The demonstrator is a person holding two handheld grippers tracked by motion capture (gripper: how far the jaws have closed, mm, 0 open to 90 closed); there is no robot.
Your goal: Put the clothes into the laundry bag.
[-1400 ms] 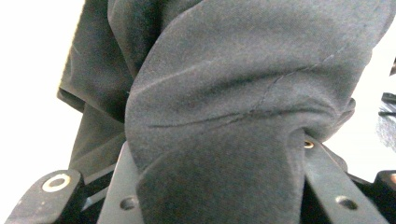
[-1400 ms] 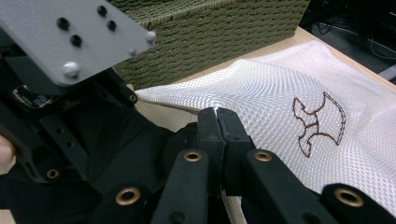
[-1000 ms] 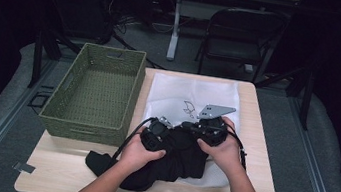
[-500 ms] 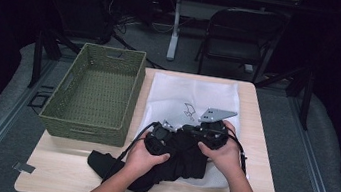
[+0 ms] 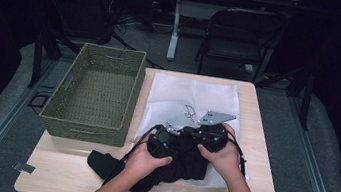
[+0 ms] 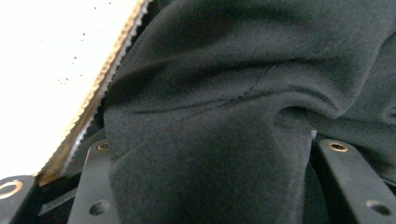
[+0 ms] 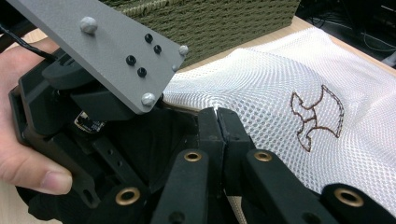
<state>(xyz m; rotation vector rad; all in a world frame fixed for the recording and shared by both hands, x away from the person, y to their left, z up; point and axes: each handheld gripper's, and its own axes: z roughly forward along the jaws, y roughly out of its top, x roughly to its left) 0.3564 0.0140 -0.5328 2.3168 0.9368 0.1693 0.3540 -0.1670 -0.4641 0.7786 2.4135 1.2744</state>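
On white mesh bag [image 5: 193, 97], crumpled black garment [image 5: 176, 165] (soft, creased).

Two bare forearms enter from the bottom edge, no sleeves showing. Each hand carries a chunky black plastic two-jaw gripper. The left gripper [image 5: 169, 135] bears a grey three-cornered plate with dark screws and rounded studs; the right gripper [image 7: 218, 122] has black jaw links pinned with brass-ringed rivets. Thin black cables trail from both.
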